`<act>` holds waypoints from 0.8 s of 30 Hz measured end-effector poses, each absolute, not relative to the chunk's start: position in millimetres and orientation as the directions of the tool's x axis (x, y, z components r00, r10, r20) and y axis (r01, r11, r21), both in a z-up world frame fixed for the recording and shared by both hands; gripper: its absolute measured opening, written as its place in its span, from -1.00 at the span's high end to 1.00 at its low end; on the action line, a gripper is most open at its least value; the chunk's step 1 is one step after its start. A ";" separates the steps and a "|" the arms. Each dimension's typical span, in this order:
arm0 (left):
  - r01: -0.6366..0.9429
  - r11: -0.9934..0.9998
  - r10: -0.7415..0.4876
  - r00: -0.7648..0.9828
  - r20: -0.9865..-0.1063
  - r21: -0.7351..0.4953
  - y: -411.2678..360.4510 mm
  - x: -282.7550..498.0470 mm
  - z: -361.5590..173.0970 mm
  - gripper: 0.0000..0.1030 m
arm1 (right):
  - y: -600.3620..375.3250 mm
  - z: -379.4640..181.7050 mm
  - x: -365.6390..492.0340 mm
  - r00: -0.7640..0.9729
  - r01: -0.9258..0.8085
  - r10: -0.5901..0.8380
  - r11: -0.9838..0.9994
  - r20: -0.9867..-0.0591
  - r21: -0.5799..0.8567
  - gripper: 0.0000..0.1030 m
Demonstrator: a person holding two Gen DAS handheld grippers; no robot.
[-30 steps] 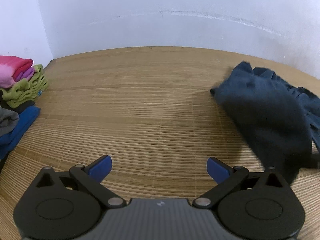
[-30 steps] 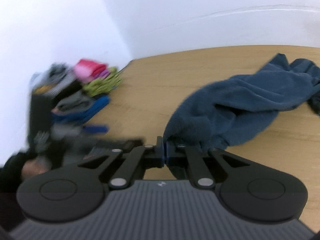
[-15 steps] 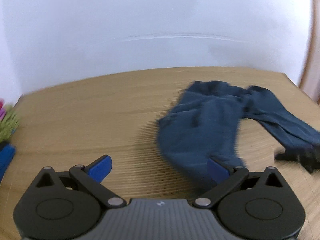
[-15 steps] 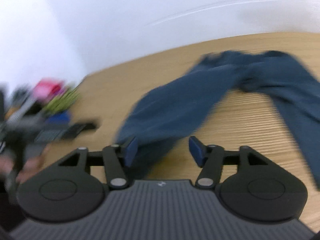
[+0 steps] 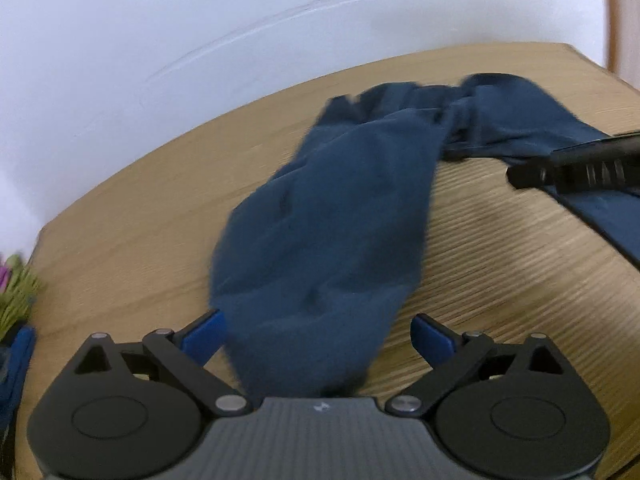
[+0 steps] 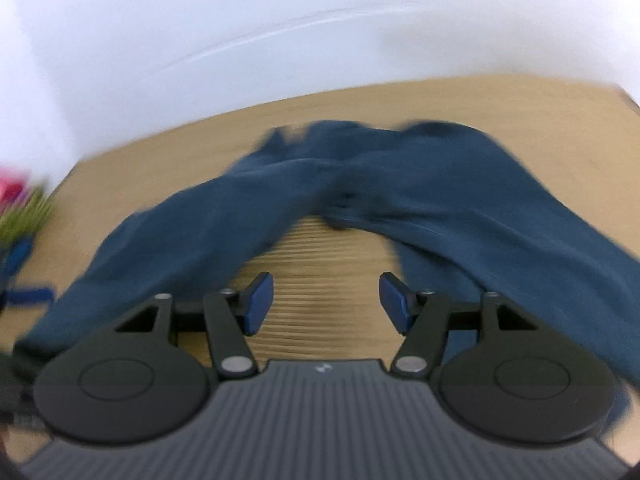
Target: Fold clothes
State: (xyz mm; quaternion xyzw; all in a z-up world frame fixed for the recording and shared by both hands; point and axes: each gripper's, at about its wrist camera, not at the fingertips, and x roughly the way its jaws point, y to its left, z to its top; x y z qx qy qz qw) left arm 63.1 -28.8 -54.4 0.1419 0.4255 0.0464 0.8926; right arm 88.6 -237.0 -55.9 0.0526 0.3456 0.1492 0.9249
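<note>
A dark blue pair of trousers [image 5: 332,216] lies spread on the wooden slatted surface [image 5: 500,260], its two legs splayed apart in the right wrist view [image 6: 460,184]. My left gripper [image 5: 316,330] is open, and the end of one trouser leg lies between its blue pads without being pressed. My right gripper [image 6: 326,300] is open over the bare wood between the two legs, with nothing between its pads. The right gripper's black body [image 5: 580,168] shows at the right edge of the left wrist view, over the other leg.
A pile of coloured clothes, green [image 5: 16,300], pink [image 6: 12,190] and blue, sits at the far left edge. A white wall [image 5: 240,40] rises behind the surface. The surface's far right corner [image 5: 592,64] meets a brown strip.
The right gripper let go of the trouser leg and opened. Both grippers swung right, so the trousers now fill the middle of each view, and the left gripper came over a leg end.
</note>
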 end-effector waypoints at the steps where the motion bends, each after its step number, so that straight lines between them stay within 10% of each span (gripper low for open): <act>1: 0.002 0.959 0.220 0.629 -0.746 0.285 -21.6 59.2 -52.3 -0.94 | -222.7 -56.0 90.5 0.696 -0.351 0.362 0.925 -0.620 0.147 -0.21; 10: -0.235 0.951 0.300 0.557 -0.774 0.200 38.8 19.1 -46.4 -0.94 | -111.6 -56.0 54.1 0.381 -0.911 0.652 0.386 -0.655 -0.146 -0.18; 24: -0.222 0.974 0.177 0.595 -0.784 0.052 85.8 -25.3 -50.7 -0.94 | -4.3 -65.5 13.5 0.354 -0.901 0.576 -0.003 -0.737 -0.435 -0.18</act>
